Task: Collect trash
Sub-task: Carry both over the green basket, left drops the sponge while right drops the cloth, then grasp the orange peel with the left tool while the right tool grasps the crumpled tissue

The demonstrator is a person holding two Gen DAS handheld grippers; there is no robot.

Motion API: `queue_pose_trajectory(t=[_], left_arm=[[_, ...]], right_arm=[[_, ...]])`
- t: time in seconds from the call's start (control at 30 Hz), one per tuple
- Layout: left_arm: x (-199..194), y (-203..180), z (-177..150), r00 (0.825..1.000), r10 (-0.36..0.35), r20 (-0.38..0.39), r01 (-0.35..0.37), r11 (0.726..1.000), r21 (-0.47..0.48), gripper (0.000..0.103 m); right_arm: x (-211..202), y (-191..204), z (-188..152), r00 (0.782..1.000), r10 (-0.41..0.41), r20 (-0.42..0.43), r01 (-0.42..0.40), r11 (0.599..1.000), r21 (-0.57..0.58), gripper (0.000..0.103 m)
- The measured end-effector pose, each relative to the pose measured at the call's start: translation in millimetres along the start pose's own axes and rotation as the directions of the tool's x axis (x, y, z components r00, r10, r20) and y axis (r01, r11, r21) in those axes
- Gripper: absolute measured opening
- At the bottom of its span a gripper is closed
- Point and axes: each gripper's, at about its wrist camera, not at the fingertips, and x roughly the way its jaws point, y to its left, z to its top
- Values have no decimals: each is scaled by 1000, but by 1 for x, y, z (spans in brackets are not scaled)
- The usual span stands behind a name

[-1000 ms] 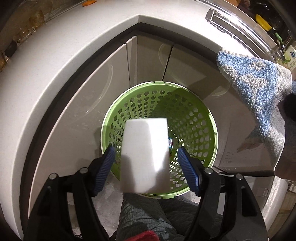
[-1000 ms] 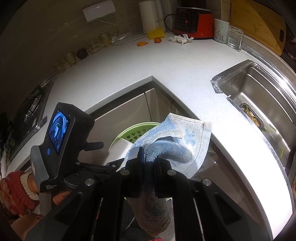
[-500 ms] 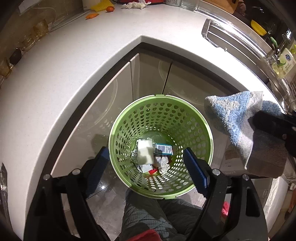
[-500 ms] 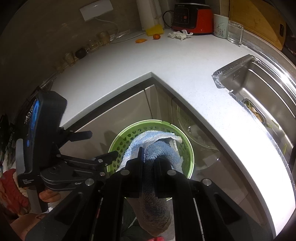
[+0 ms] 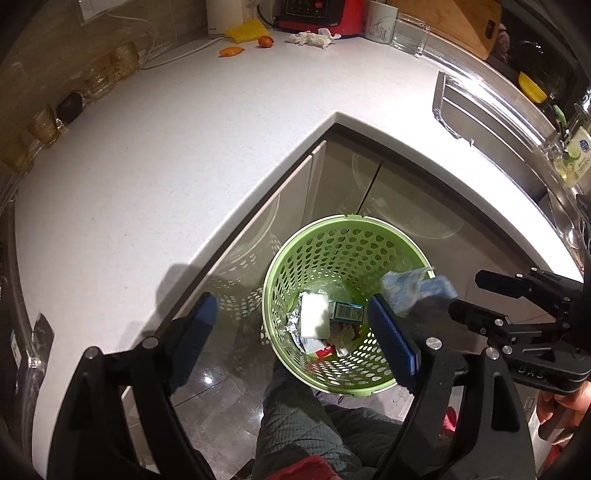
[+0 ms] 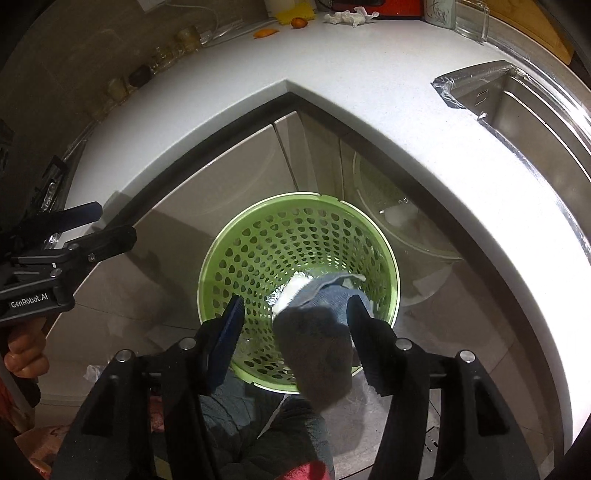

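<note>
Since a second ago: white block left the left gripper (image 5: pixel 291 332) and now lies in the green basket (image 5: pixel 369 229); right gripper (image 6: pixel 295 339) went from clamped on the blue cloth (image 6: pixel 317 332) to spread wide, cloth between the fingers and looking to be dropping into the basket, no grip on it. Left fingers also spread apart, holding nothing.

Basket sits on the floor at the cabinet corner, holding white block (image 5: pixel 314 316), small carton (image 5: pixel 345 310), foil and scraps.

Left to do, judging by the counter (image 5: pixel 184 155): crumpled tissue (image 5: pixel 314 37) and two orange bits (image 5: pixel 231 51) near the red appliance (image 5: pixel 314 11) at the far back.
</note>
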Motion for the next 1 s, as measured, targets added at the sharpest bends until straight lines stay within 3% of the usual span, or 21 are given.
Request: queue_pose_trajectory(t=[0.1,0.5,0.67,0.8,1.0], left_arm=[[-4,3,7,1000,-2,16,2,1000,-12,80],[-32,12,61,993,3,116,0,1000,-28,86],[-30,22,100,989,21,145,-18,1000,-22,86],[-21,31,137,986,24,167,-21,1000,-22,88],[8,54,202,981,25,190,-22,1000,-20,92]], right_arm=[[-12,-2,6,999,-9,37,9,1000,7,66],[-65,-2,60,979,-35,203,36,999,1,76],[-71,1,96,968,-47,246,53,998,-20,82],[-69,1,131,956,-66,284,80,996,-36,95],[-55,-4,200,940,-83,331,96,995,-23,100]])
